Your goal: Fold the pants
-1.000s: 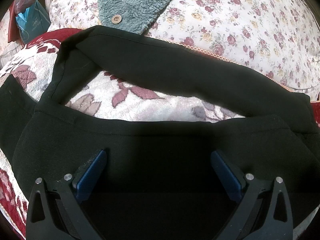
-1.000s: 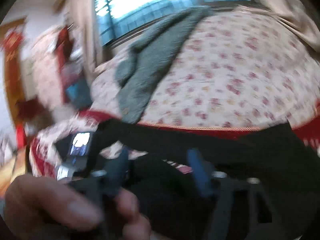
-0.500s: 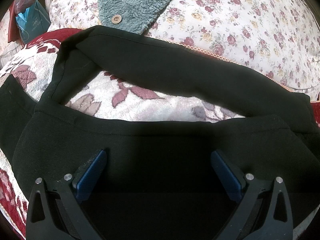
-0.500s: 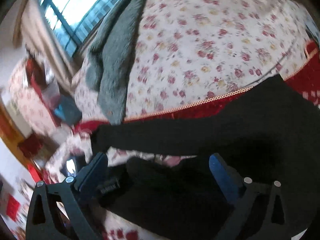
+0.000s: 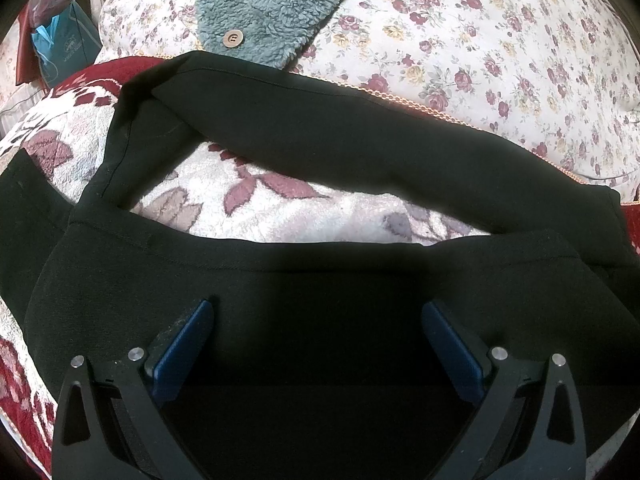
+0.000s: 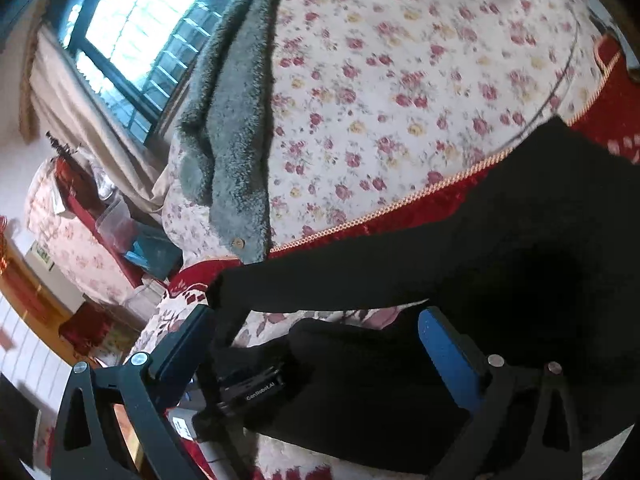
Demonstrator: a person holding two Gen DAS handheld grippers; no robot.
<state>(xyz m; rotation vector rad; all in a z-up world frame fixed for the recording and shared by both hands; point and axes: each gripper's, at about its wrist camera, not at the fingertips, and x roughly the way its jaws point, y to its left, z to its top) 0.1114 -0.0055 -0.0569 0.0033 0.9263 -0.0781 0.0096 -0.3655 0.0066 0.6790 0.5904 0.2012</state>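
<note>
Black fabric pants (image 5: 320, 280) spread on floral bed (image 5: 480, 60), legs apart, unfolded. Left gripper (image 5: 316, 344) & right gripper (image 6: 312, 344) jaws apart, nothing clamped. Folds all left, prob.

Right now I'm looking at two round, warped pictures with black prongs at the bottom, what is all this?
Those prongs are hand-held grippers: a person carries one in each hand, and each has a wide-angle camera looking forward along its two blue-padded fingers. One picture comes from the left gripper, the other from the right gripper. Both look at black pants spread over a red and white flowered blanket on a bed. Behind lie a flowered quilt and a teal fleece garment with a wooden button. Both grippers are open and hold nothing; the right one's jaws have just been opening, with only pants fabric lying below. In the right view, the dark device near the left finger seems to be the other gripper.
</note>
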